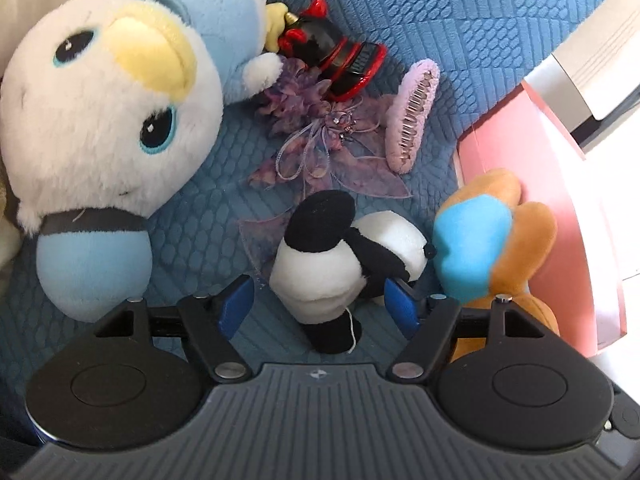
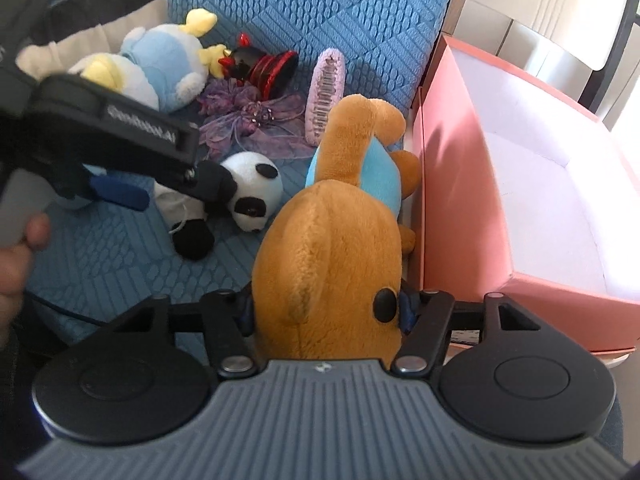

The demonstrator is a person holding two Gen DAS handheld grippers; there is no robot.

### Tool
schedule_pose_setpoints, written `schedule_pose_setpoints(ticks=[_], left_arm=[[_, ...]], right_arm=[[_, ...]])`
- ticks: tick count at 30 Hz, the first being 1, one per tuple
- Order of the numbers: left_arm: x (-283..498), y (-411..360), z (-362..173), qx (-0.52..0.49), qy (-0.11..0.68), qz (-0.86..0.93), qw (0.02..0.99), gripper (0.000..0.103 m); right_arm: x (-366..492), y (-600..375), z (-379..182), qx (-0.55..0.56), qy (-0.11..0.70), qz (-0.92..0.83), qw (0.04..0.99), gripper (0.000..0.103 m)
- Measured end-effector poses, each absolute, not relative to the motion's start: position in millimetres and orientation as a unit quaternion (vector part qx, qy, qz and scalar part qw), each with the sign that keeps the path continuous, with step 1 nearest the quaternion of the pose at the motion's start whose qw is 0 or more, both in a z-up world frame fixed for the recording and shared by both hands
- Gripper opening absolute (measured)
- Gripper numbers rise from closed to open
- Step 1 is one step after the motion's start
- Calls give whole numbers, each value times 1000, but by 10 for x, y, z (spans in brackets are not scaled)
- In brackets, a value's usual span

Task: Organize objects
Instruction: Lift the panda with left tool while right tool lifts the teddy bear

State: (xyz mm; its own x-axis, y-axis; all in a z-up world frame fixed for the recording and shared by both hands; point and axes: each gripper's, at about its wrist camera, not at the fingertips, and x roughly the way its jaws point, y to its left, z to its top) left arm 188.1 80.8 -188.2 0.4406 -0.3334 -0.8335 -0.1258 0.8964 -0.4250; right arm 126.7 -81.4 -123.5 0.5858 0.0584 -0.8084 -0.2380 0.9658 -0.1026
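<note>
A small panda plush lies on the blue quilted cover. My left gripper is open, its blue pads on either side of the panda's body without squeezing it. It also shows in the right wrist view over the panda. My right gripper is shut on the head of an orange bear plush in a blue shirt; the bear also shows in the left wrist view. An open pink box stands right of the bear.
A large white and blue penguin plush lies at the left. A purple ribbon flower, a pink hair claw and a red and black toy lie behind the panda. The pink box's wall stands at the right.
</note>
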Motion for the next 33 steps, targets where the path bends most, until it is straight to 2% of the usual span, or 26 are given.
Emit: schedule_pose_setpoints(ticks=[7,10,11,12,17,29,31,32,33], left_arm=[[1876,766,-1888,-215,515,-57,828,76],[1842,724,-1851,-214,504,-60,835,62],[1829,707,-1840,-209,502,-52,837,52],[1808,696,-1836,-206,503,-46,838,49],[1692,634,-1765,-205,504,-25,839,40],[1307,570,-1366,-240,478,15,845,29],[1264,567,-1284,-254,475,19,843,19],[1246,561,-1241,-262,474,19,841,10],[1232,550,-1196,-265,472,19,840,10]], right_arm=[[1213,-888,-1216,-68,444,99,888,65],[1178,-900,-1166,-68,439,113,889,65],[1169,-915,-1149,-67,438,116,889,65],[1154,-933,-1123,-65,437,119,889,65],[1105,-991,-1025,-64,429,133,891,65],[979,-1251,-725,-45,413,161,895,65],[979,-1294,-641,-40,407,165,898,65],[985,-1318,-596,-37,406,165,898,65],[993,-1349,-546,-32,404,166,899,65]])
